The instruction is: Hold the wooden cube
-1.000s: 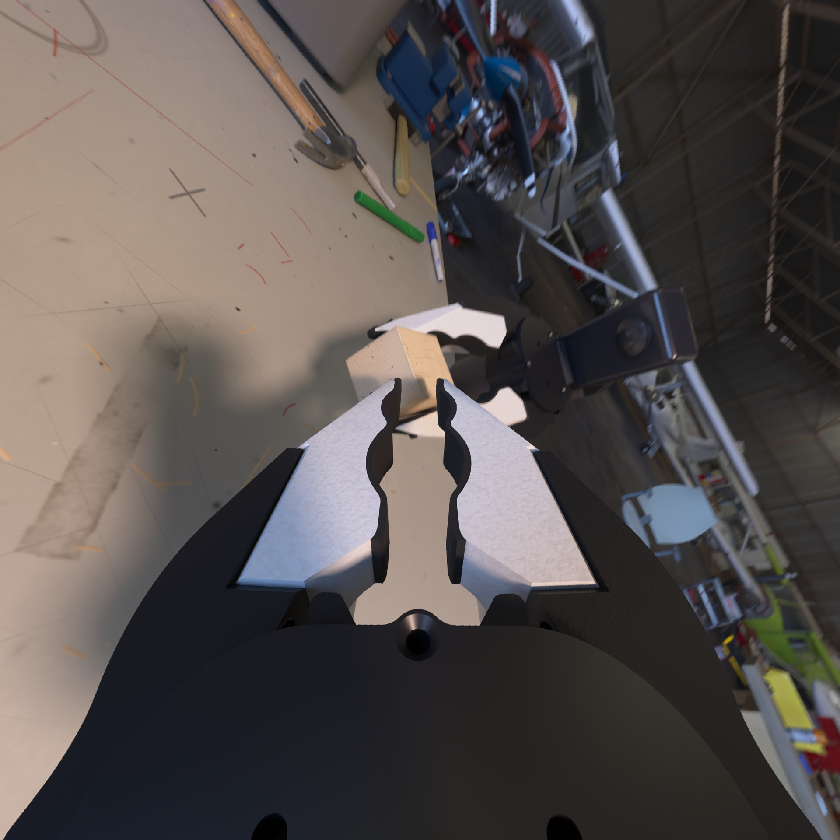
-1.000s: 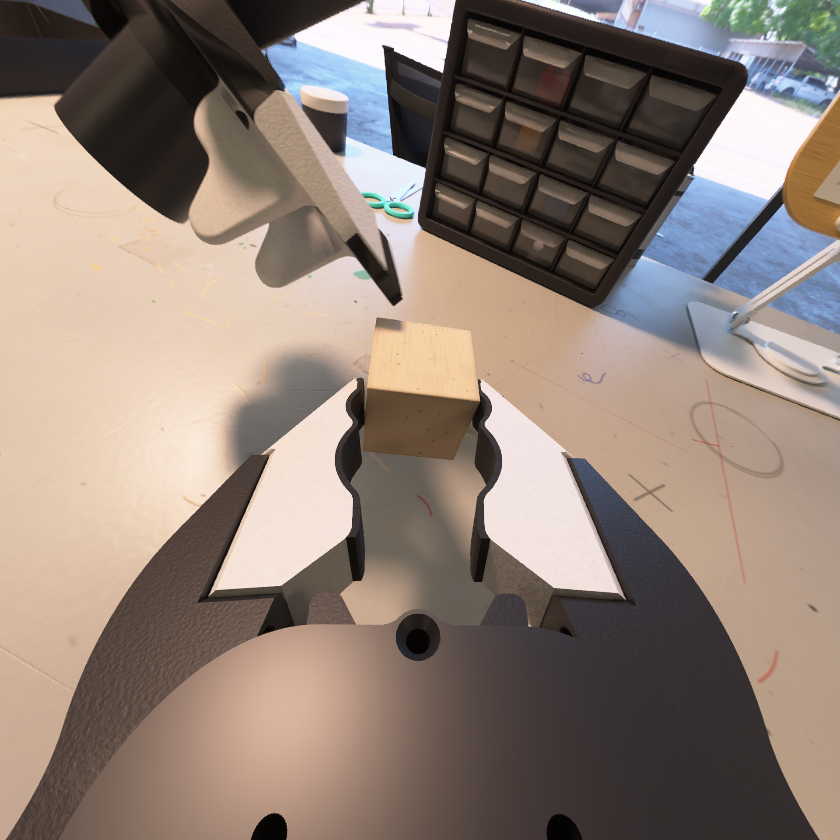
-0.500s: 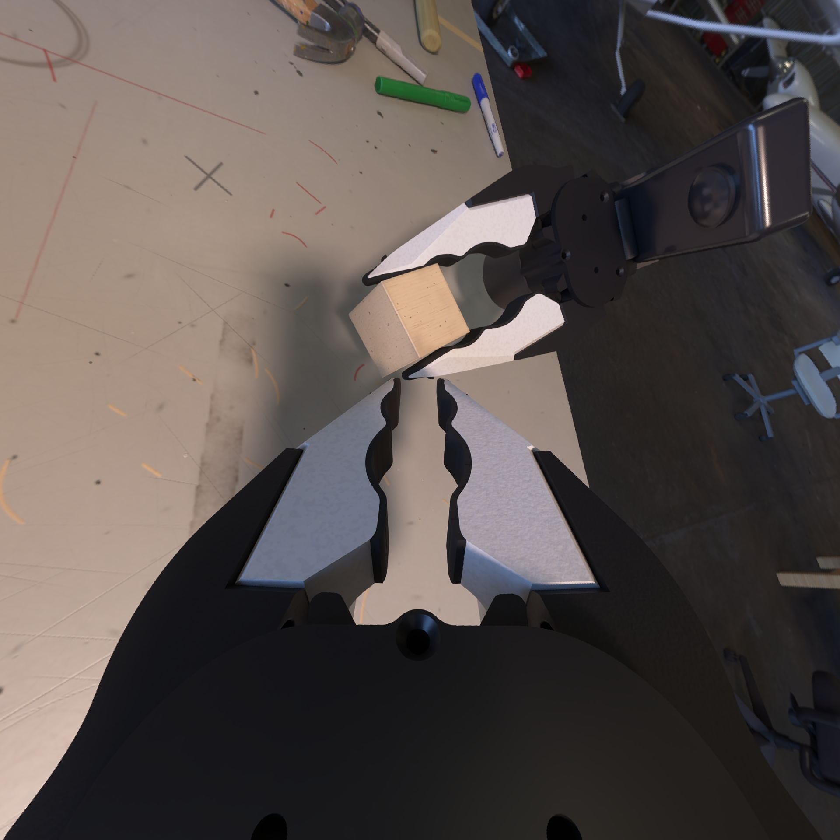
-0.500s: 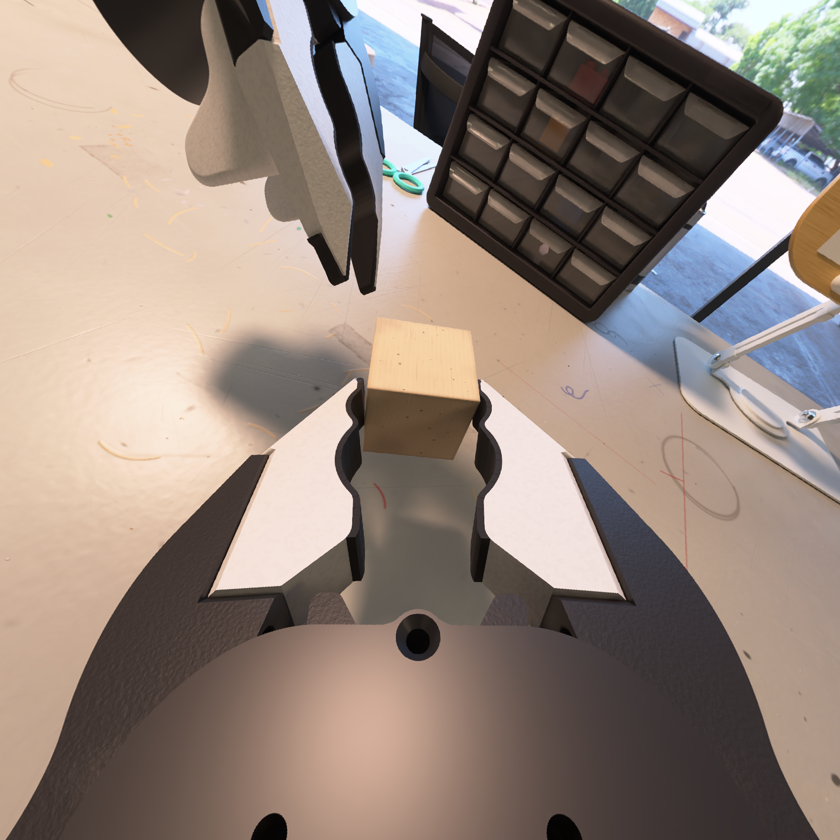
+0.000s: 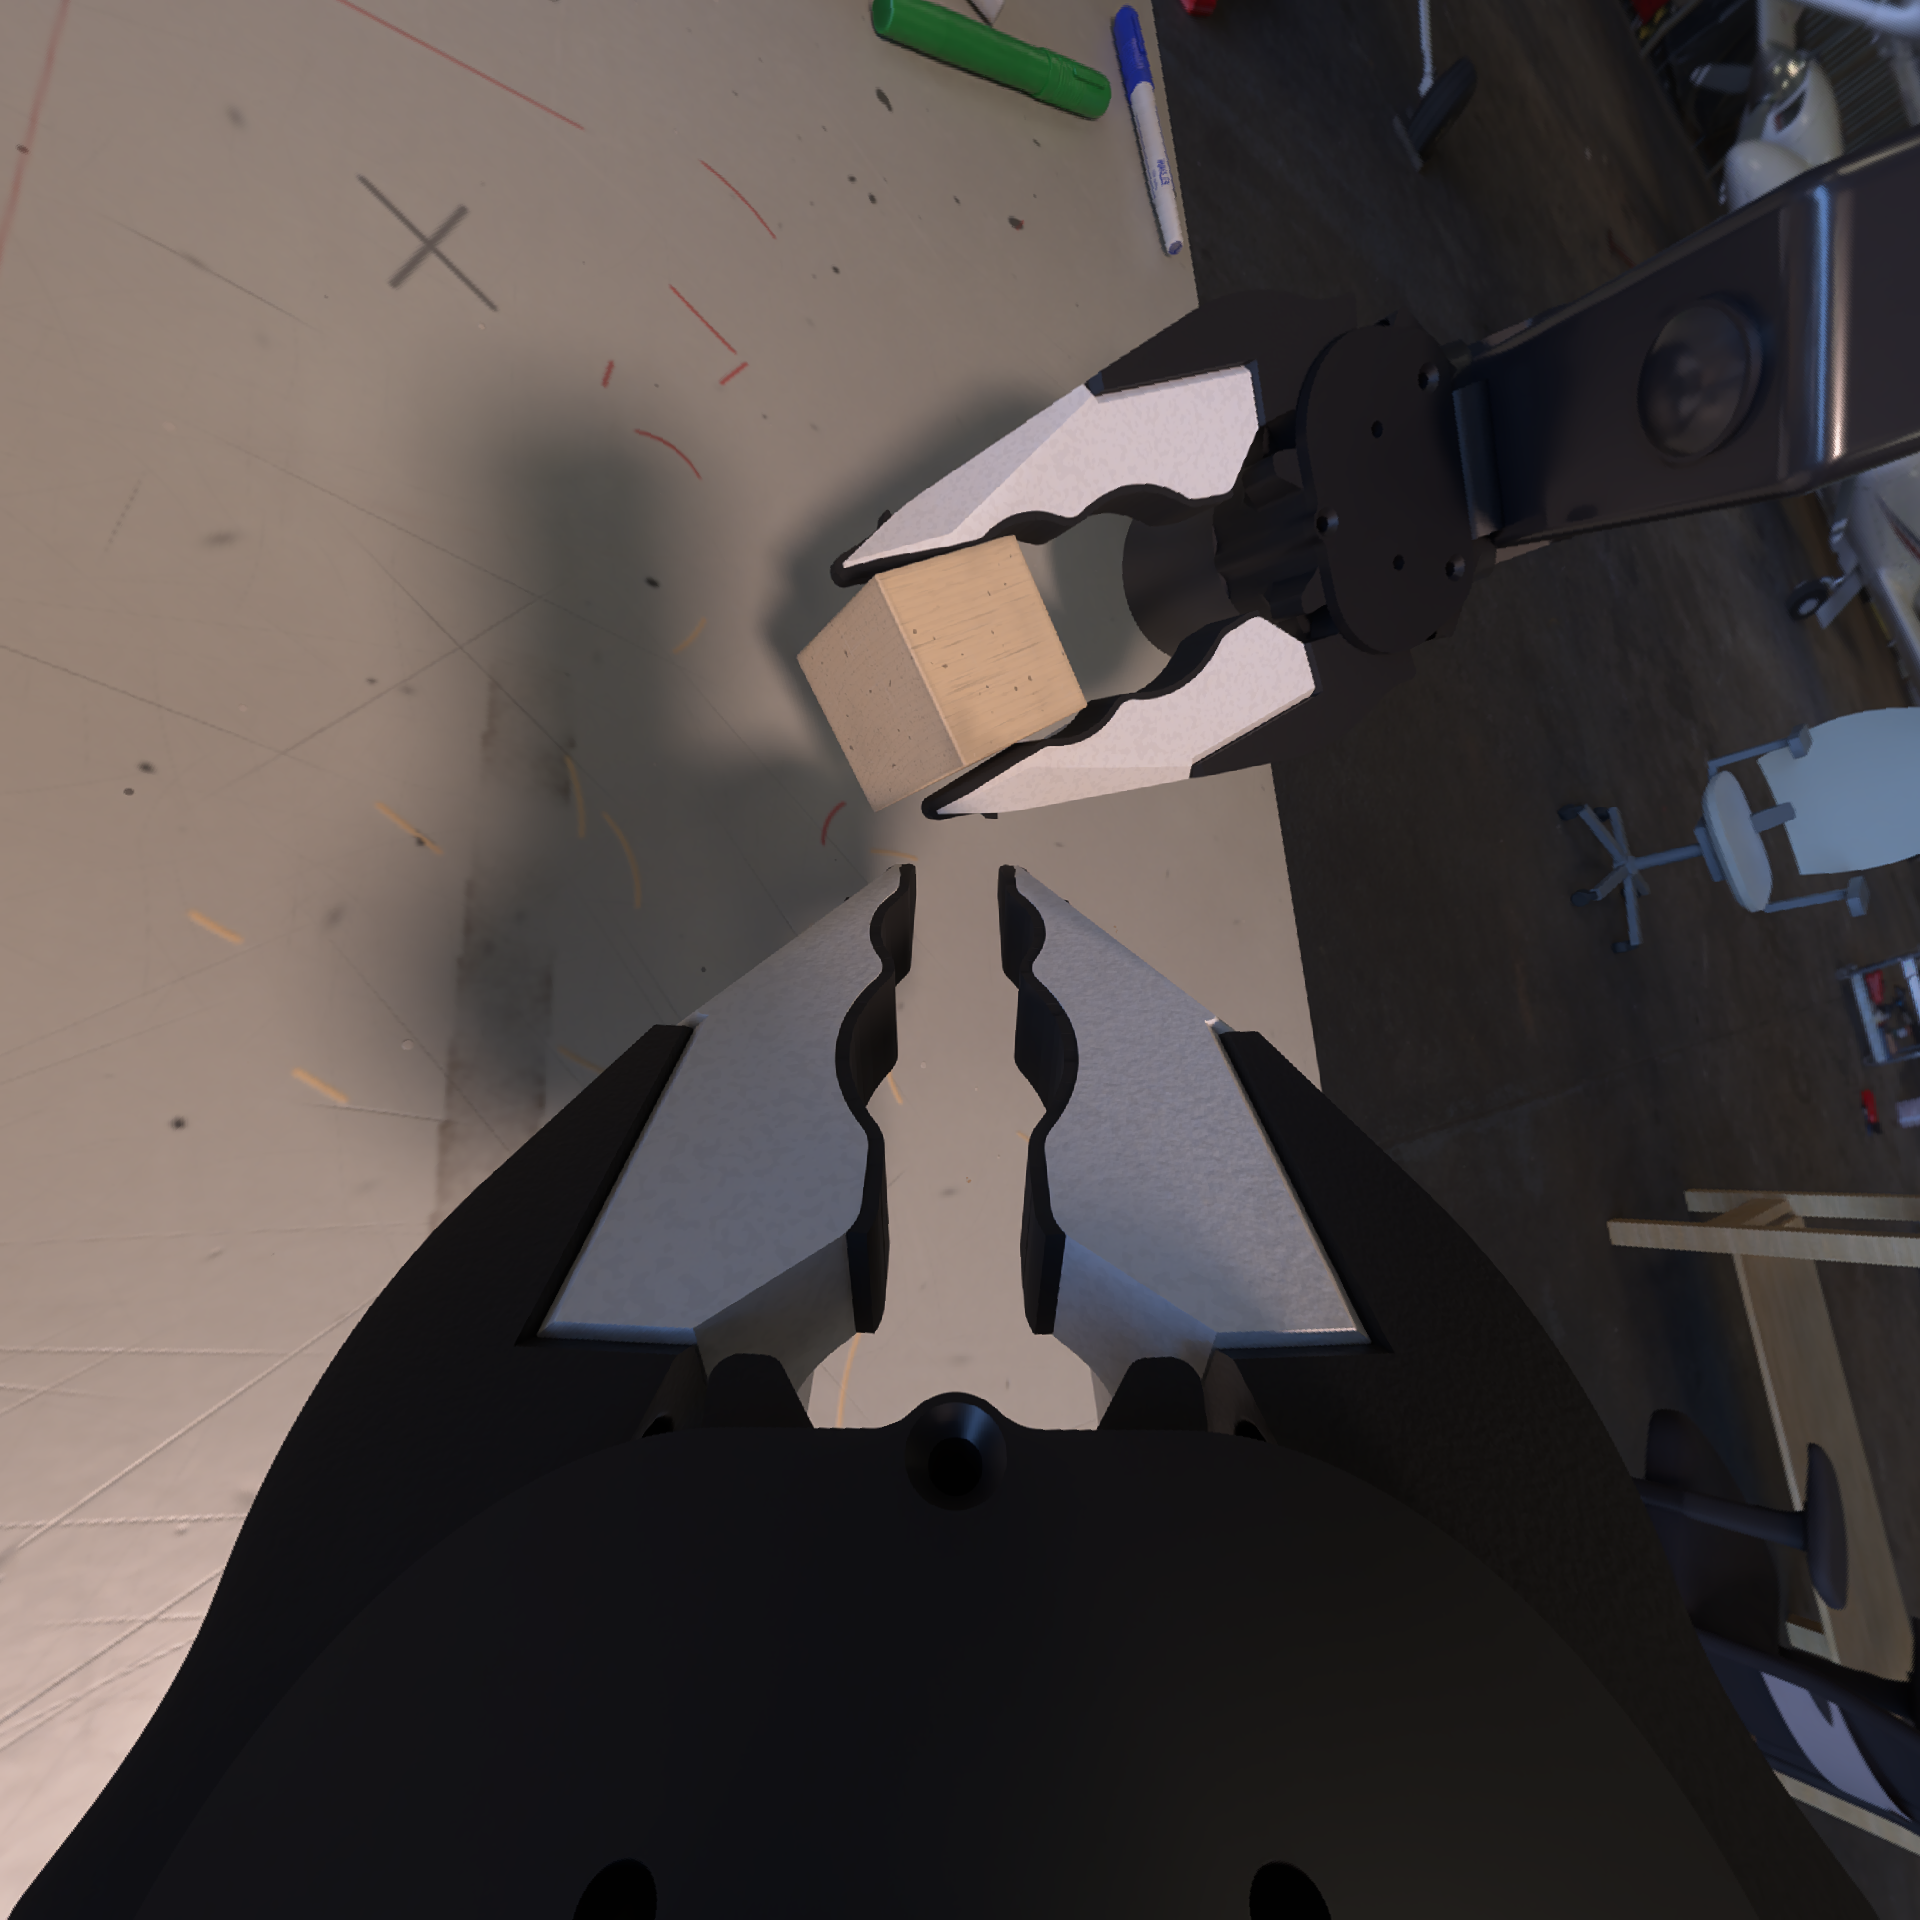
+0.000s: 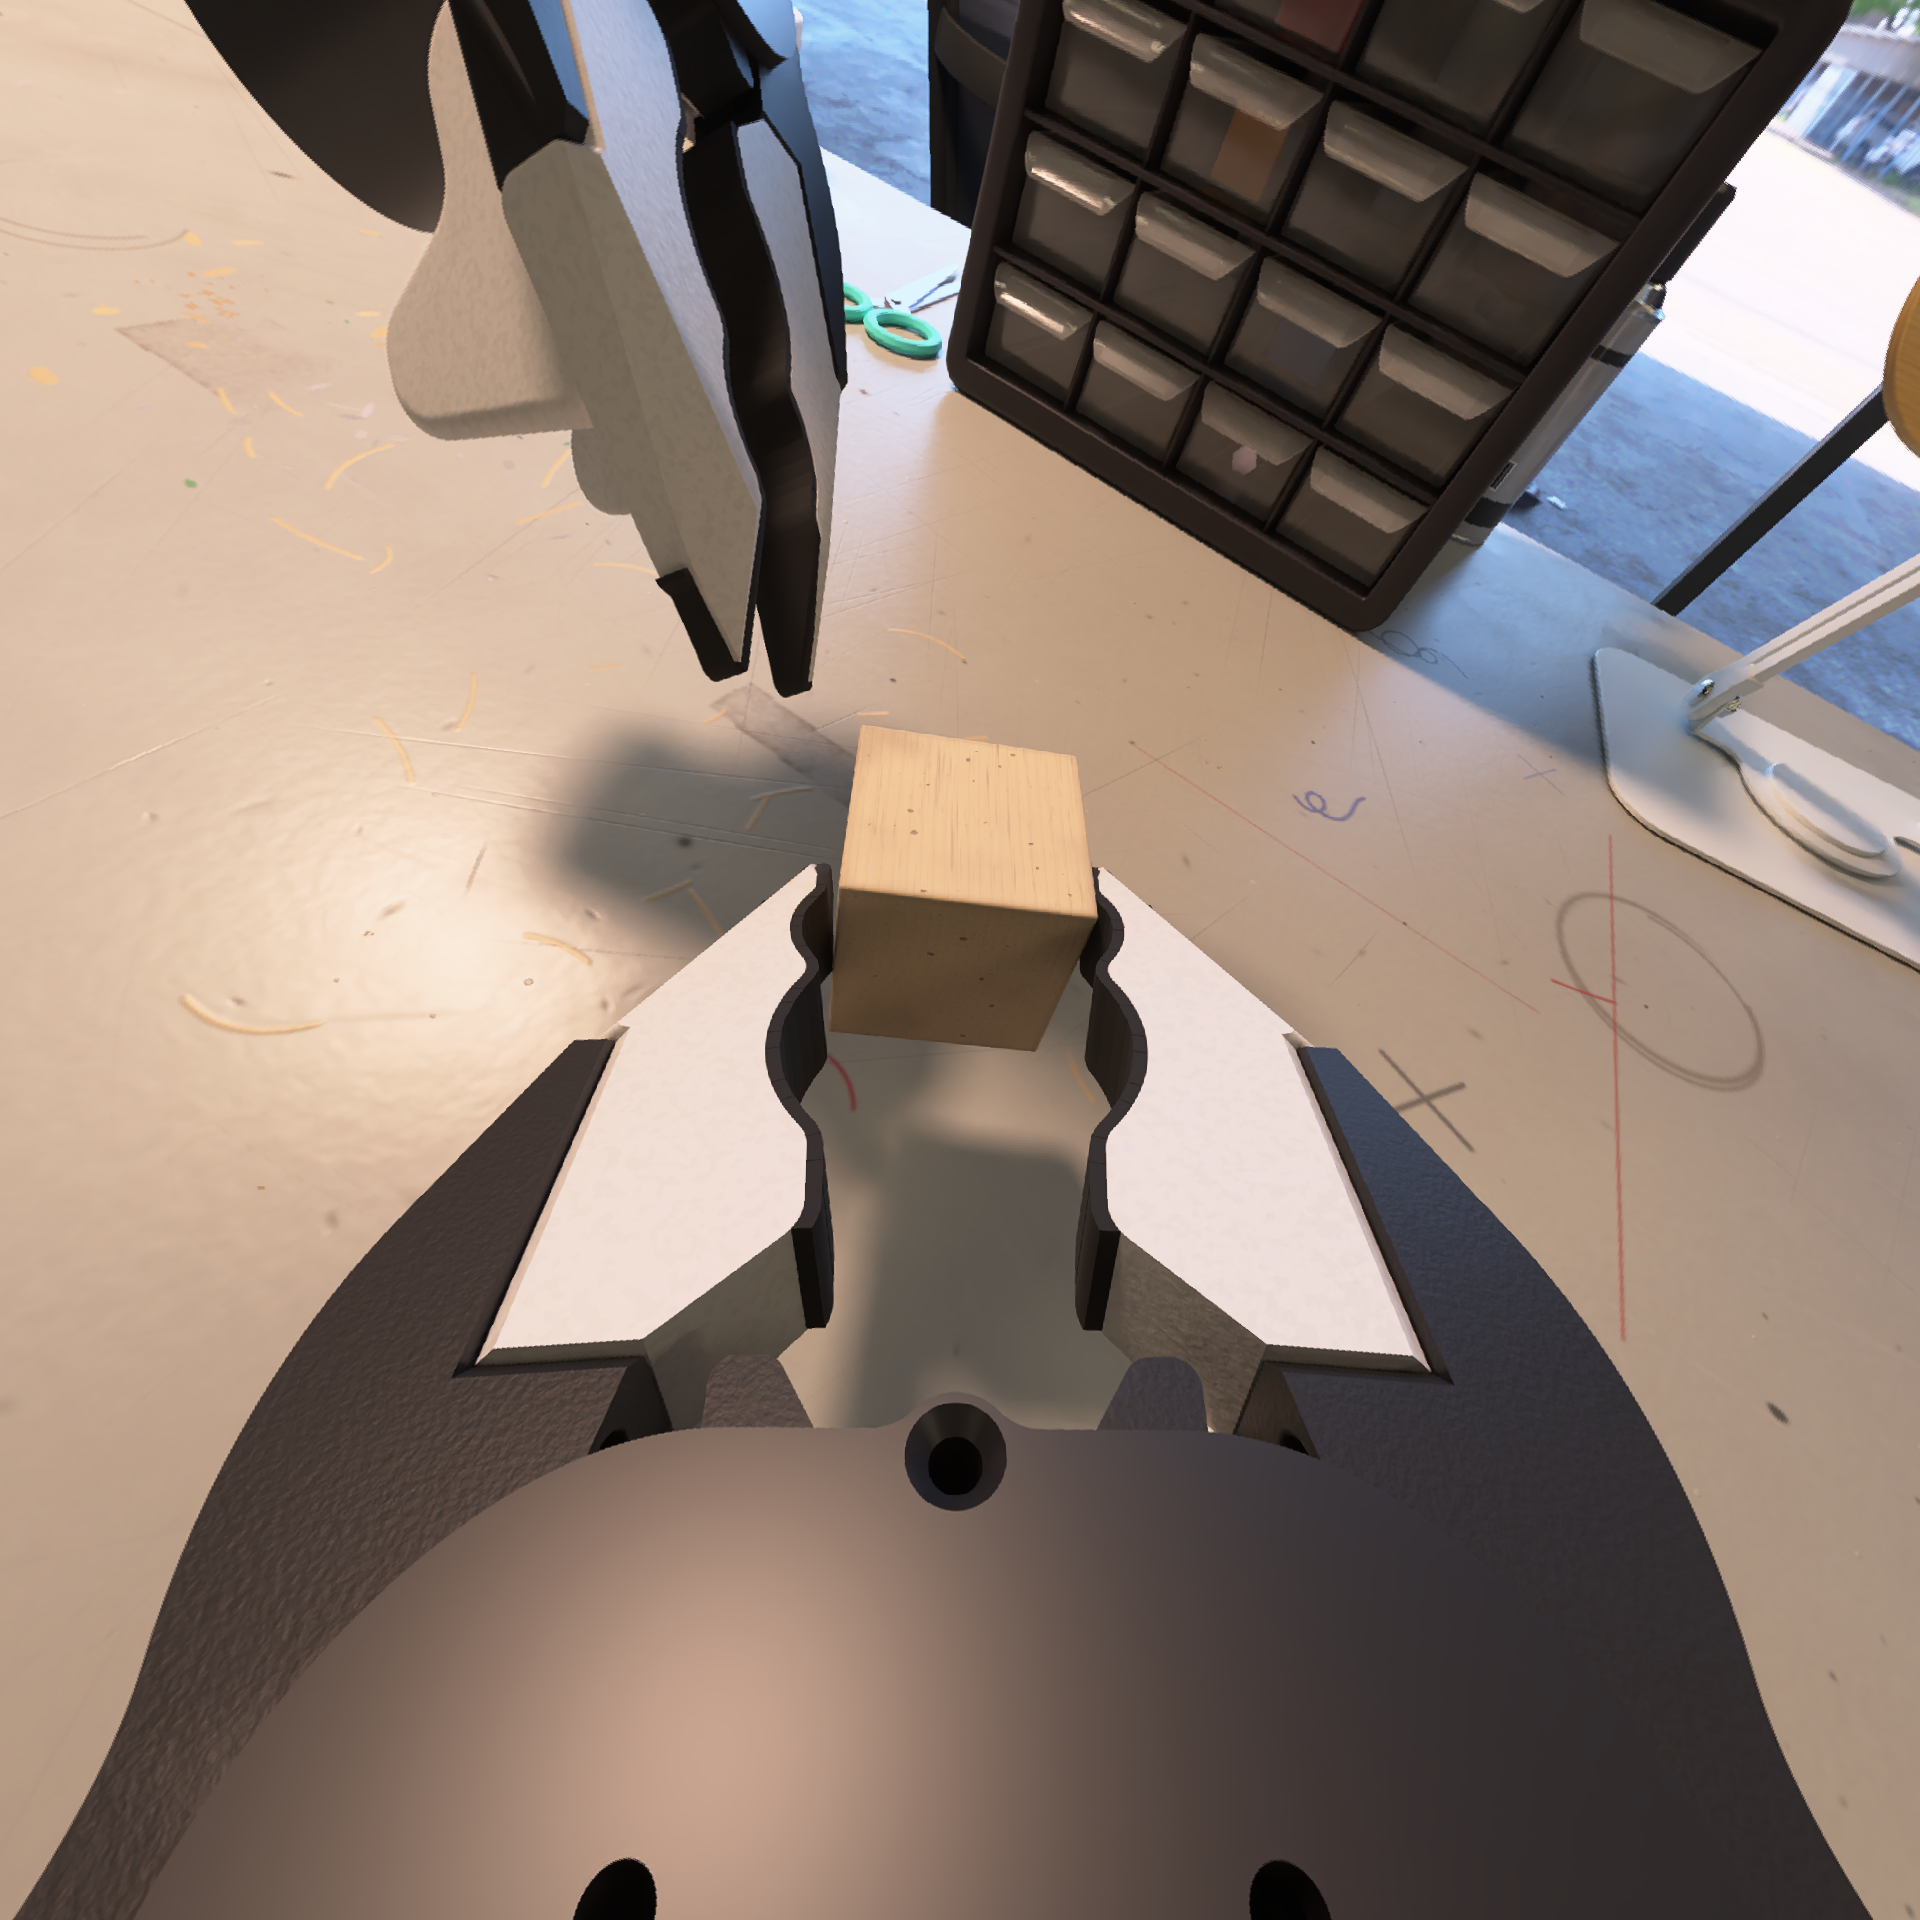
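Note:
The wooden cube (image 6: 961, 894) is a pale block held above the table between the fingertips of my right gripper (image 6: 961, 875), which is shut on it. In the left wrist view the cube (image 5: 945, 665) and the right gripper (image 5: 891, 691) show just ahead, above the table's right edge. My left gripper (image 5: 956, 878) is shut with a narrow slit between its fingers and holds nothing. It stays a short way from the cube, not touching it. In the right wrist view the left gripper (image 6: 758, 675) hangs tips down, above and left of the cube.
A dark drawer cabinet (image 6: 1299, 260) stands at the back right, with green-handled scissors (image 6: 894, 322) beside it and a white lamp base (image 6: 1745, 790) at the far right. A green marker (image 5: 987, 57) and a blue pen (image 5: 1148, 135) lie near the table edge (image 5: 1247, 727).
My left gripper has drawn away from the cube and tilted to point down at the table. My right gripper has kept hold of the cube throughout.

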